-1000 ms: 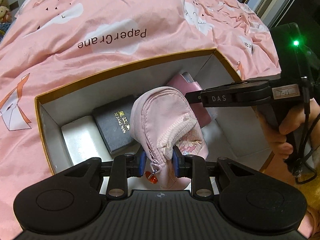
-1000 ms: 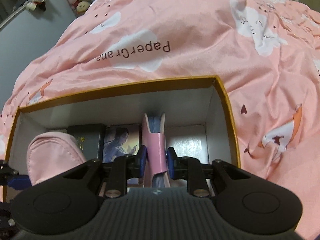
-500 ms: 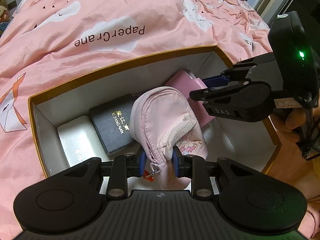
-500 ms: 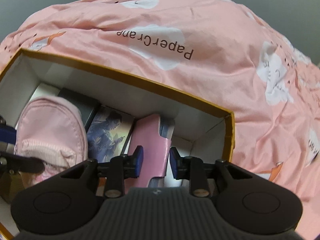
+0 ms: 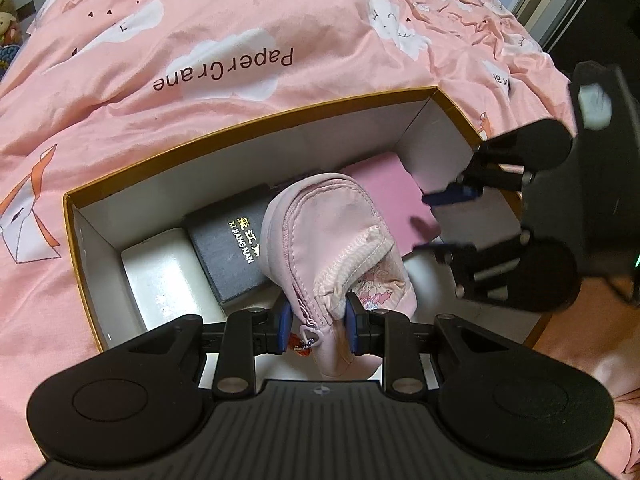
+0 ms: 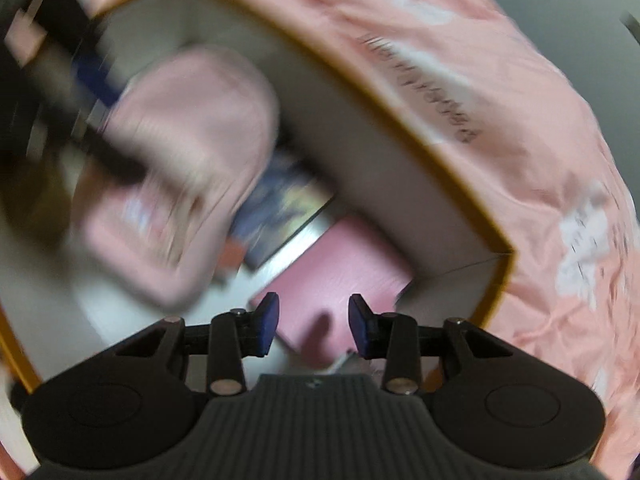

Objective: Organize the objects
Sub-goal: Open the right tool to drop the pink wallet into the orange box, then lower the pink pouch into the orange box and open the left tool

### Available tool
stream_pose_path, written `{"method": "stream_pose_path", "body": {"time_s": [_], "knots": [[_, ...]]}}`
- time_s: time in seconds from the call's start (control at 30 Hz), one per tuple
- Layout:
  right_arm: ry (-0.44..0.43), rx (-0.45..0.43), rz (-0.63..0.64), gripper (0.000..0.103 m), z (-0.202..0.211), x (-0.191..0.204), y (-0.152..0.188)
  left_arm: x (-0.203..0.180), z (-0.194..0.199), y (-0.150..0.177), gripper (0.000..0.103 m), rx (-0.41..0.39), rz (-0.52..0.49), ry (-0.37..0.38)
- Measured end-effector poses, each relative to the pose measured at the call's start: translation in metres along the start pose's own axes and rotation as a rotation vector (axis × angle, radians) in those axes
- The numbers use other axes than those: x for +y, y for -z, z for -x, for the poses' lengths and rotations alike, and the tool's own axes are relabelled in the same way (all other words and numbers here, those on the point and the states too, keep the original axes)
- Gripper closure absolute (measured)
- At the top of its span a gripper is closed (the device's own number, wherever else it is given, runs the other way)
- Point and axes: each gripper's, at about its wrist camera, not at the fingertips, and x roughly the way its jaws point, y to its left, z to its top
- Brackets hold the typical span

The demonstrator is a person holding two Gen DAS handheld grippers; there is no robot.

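Bed cover (image 5: 248,32): pink, cloud print, "Paper Crane" text; fills far + both sides of the scene, box sits on it.
Box (image 5: 256,120): open cardboard, gold rim, white walls; holds everything below.
What changed: pink notebook (image 5: 394,192) was upright in the right gripper a sec ago; now lies flat on the box floor at far right, and that gripper has rolled over + let go. Reads as one item filed, right hand free for the next.
Right gripper (image 6: 313,326): jaws opening, nothing btwn pads, hangs just above the notebook's near end. View is motion-blurred.
Left gripper (image 5: 318,322): narrow, clamped on the near end of the pink pouch (image 5: 332,236), same as a sec ago; hasn't shifted.
Pink pouch: zip pouch w/ cartoon print, held tilted over box centre, not set down. Heart zip pull + small red charm (image 5: 302,350) dangle at the pads.
Others in box: white case (image 5: 168,276) at left wall; black box w/ gold lettering (image 5: 228,256) right of it, touching; picture card (image 6: 286,204) btwn black box and notebook, partly under the pouch.
In the way: pouch needs a slot; floor left bare seems to be the near-centre/near-right strip, prob. enough. Right gripper hangs over that side, so the 2 tools could bump if the pouch goes right.
Risk: soft pouch may flop onto the card or notebook edge.
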Motion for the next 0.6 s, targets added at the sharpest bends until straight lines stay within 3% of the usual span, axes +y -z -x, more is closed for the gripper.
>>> {"method": "stream_pose_path", "body": {"time_s": [0.17,0.23,0.6], "knots": [[0.025,0.044,0.141,0.064,-0.016,0.012,0.004,-0.001,-0.001,0.001,0.073,0.008,-0.011,0.003],[0.036,0.054,0.146,0.07,-0.022,0.01,0.004,-0.001,-0.001,0.0,0.073,0.01,-0.013,0.001],[0.042,-0.028,0.147,0.072,-0.013,0.0,0.009,-0.014,-0.008,-0.009,0.073,0.013,-0.037,0.015]]}}
